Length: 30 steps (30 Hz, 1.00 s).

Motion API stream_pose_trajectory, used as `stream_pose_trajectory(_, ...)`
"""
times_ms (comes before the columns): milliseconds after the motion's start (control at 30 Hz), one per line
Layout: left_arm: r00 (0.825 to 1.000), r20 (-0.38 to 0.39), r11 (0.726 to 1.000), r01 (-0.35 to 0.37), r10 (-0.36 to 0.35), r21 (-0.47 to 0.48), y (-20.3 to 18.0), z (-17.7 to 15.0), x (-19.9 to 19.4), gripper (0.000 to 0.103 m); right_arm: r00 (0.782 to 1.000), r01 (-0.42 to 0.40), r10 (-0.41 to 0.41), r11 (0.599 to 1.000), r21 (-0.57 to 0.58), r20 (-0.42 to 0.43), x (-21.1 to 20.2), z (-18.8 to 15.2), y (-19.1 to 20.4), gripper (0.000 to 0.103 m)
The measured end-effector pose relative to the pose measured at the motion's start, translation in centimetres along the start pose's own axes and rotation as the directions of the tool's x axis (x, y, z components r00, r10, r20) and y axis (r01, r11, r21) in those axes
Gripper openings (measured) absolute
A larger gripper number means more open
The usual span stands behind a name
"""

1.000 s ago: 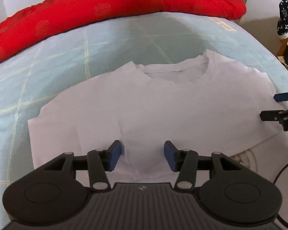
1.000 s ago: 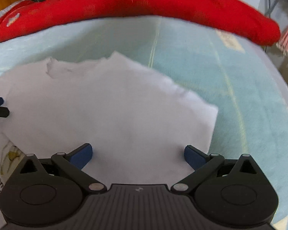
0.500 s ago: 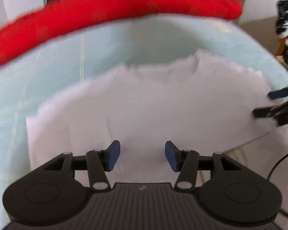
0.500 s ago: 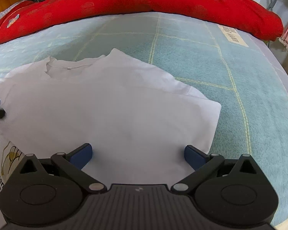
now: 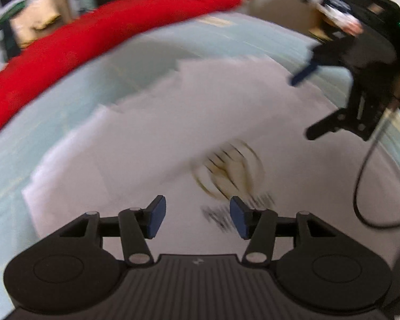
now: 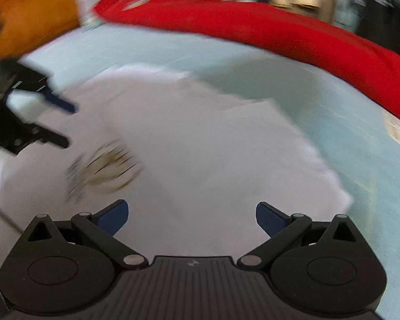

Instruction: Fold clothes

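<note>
left tool (image 5: 197, 220) parted, empty | right tool (image 6: 191, 217) wide apart, empty

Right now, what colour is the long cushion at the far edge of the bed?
Bright red. The long cushion shows best in the right wrist view.

Both pictures are bright, with soft, even light and no hard shadows or glare. Almost everything is smeared with blur: the white shirt (image 5: 173, 122), its printed logo (image 5: 229, 168) and the red blanket (image 6: 280, 40). The edges bend round. Only each camera's own black gripper body looks sharp.
</note>
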<state>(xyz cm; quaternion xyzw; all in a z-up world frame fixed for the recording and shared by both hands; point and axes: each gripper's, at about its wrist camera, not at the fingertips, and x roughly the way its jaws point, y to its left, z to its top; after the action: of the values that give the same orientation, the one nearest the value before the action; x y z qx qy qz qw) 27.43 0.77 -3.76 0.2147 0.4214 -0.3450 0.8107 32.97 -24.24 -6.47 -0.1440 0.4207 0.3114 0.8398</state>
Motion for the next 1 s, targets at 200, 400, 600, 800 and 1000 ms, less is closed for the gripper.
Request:
stream_pose_trajectory(200,0.994,-0.102,1.000,0.026,-0.025,0.004,0.0,-5.1,-0.9,0.054,0.991,-0.005,-0.001,0.999,-0.043,-0.133,0.9,-3.4,4.4,0.103)
stream_pose_trajectory(400,0.988,-0.144,0.998,0.062,-0.061,0.004,0.6,-8.5,-4.1,0.056,0.975,0.080,-0.073,0.997,0.022,-0.210,-0.9,-4.5,6.3,0.103)
stream_pose_trajectory(600,0.990,-0.113,0.975,0.108,-0.087,0.195,-0.9,-10.3,-5.4,0.056,0.972,0.052,-0.064,0.997,-0.059,-0.228,-1.6,-3.8,9.4,0.103)
stream_pose_trajectory(800,0.994,-0.077,0.981,0.093,-0.081,0.169,-0.7,-10.4,-5.5,0.059,0.952,0.040,-0.066,0.995,-0.090,-0.299,-0.3,-3.3,11.0,0.103)
stream_pose_trajectory(1000,0.996,-0.075,0.990,0.054,-0.045,0.129,-0.3,-10.3,-4.9,0.060,0.961,0.037,-0.065,0.994,-0.106,-0.270,-0.2,-2.3,10.8,0.103)
